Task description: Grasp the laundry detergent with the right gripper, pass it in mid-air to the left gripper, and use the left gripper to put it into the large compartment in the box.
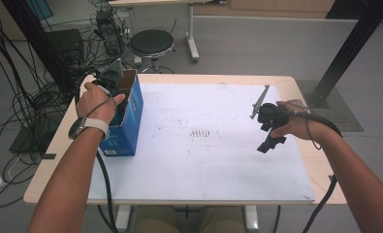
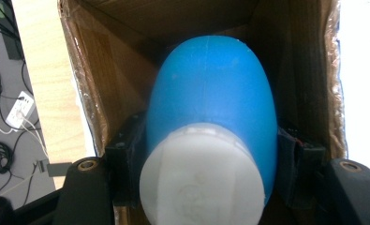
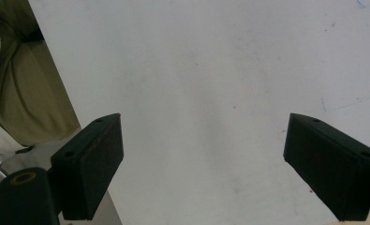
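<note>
Even, diffuse indoor light falls from above in the high view; the white sheet [image 1: 203, 141] on the desk [image 1: 300, 87] reads bright but not blown out, and the forearms cast only faint, soft shadows. Straight edges bow slightly toward the frame borders, and the whole picture is soft and low in detail. In the left gripper view the box [image 2: 103, 84] interior is dim and brown, while the blue bottle [image 2: 210, 89] is evenly lit with a mild sheen; its white cap [image 2: 201, 178] is blurred by closeness. In the right gripper view the sheet glows pale grey, with soft shade beside the black tongs [image 3: 220, 164].
</note>
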`<control>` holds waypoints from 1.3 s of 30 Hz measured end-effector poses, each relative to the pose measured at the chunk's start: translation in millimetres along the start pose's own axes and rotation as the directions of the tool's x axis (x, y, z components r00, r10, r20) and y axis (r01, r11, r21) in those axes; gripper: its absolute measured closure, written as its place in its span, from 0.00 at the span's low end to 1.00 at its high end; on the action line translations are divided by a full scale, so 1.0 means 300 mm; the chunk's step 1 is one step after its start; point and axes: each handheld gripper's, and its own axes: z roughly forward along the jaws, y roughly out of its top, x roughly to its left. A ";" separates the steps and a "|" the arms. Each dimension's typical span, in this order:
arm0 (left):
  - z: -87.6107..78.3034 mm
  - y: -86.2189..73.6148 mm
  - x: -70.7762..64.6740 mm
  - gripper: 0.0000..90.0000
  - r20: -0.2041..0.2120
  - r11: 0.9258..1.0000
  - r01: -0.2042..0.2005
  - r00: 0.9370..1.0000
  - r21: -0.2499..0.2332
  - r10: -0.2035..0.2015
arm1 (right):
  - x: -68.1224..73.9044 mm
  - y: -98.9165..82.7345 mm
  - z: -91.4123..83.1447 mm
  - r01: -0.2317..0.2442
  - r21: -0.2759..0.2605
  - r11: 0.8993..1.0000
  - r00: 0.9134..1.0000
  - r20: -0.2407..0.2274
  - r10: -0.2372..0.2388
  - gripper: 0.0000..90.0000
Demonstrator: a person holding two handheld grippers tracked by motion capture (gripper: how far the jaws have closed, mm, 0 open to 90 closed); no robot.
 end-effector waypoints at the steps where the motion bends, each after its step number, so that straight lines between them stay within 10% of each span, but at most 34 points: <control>1: 0.000 0.000 0.000 0.42 0.000 1.000 -0.001 1.000 0.000 0.001 | 0.000 0.000 0.000 0.001 0.000 1.000 1.000 0.001 -0.001 0.14; 39: -0.002 -0.001 -0.008 0.42 0.003 1.000 0.000 1.000 -0.008 0.000 | 0.006 -0.005 -0.003 -0.001 -0.002 1.000 1.000 0.004 0.001 0.14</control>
